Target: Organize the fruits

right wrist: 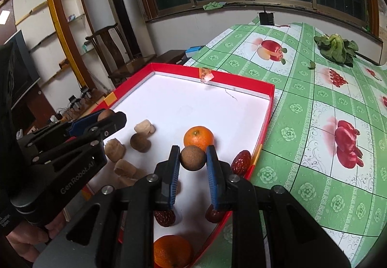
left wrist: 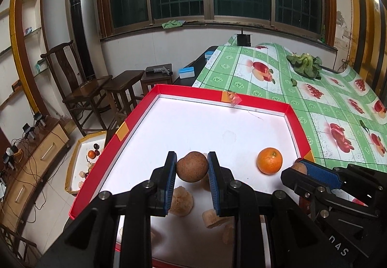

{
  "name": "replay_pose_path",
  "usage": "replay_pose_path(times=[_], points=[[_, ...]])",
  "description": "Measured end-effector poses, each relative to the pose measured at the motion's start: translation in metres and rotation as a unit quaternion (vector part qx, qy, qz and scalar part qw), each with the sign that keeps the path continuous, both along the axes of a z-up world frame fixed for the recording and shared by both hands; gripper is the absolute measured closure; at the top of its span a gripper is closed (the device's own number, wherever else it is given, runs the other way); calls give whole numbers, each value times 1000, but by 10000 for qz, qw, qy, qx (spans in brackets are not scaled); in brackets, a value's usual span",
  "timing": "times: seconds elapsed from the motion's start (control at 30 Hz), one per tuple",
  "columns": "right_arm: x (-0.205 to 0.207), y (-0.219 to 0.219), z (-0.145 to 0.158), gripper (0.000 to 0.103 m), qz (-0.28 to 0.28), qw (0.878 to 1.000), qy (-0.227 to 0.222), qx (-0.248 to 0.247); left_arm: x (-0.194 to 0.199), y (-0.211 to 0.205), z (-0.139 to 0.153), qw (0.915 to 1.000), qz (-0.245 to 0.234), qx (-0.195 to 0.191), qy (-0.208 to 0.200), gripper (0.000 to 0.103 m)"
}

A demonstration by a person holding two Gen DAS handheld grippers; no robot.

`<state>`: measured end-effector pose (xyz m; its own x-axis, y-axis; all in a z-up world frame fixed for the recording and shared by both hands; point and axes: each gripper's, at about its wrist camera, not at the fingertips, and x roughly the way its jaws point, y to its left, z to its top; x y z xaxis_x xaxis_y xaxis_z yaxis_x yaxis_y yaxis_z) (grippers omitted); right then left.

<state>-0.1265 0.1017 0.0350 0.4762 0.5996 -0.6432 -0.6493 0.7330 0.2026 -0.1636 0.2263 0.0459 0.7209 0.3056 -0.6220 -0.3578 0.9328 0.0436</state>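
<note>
A red-rimmed tray (left wrist: 266,98) with a white floor lies on the table's left end; it also shows in the right wrist view (right wrist: 241,77). My left gripper (left wrist: 192,166) is shut on a brown round fruit (left wrist: 192,166) above the tray; it appears in the right wrist view (right wrist: 106,115) too. My right gripper (right wrist: 193,158) is shut on another brown round fruit (right wrist: 193,158). An orange (left wrist: 269,160) (right wrist: 198,137) sits on the tray floor. Pale lumpy fruits (right wrist: 144,126), a third brown fruit (right wrist: 140,142), red dates (right wrist: 241,162) and a second orange (right wrist: 173,253) lie in the tray.
The table has a green fruit-patterned cloth (right wrist: 314,98) with a leafy vegetable (right wrist: 336,49) at its far end. A second tray (left wrist: 84,161) with fruit stands on the floor at the left. Wooden chairs (left wrist: 79,89) and stools stand beyond it.
</note>
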Motion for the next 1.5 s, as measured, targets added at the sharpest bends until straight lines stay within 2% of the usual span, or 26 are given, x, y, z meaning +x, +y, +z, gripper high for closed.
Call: replay_pose_path(times=[1.07,1.13,1.2,1.23,1.27,1.37,1.5], points=[[4,4,-5,79,-352,9983,53,-453,1,6,-8,9999,103,17,114,78],[4,5,-6,79,-369,9980,62,-500,0,6,-8,9999,114,11,123,74],[5,6,-8,79,-395,9975,88,-587,0,6,-7,9998,156,35,115,52],[6,6,-9,79,-390,9973,119,-611,0,5,-7,9998,185,56,107,47],[6,6,-9,79,-403,9971,133,-635,-1,5,-6,9997,213,74,81,44],[6,5,-10,79,-422,9967,125,-676,-3,5,-2,9997,221,54,18,43],[1,3,-6,79,-488,9958,-60,-778,-10,3,7,9997,221,60,-132,33]])
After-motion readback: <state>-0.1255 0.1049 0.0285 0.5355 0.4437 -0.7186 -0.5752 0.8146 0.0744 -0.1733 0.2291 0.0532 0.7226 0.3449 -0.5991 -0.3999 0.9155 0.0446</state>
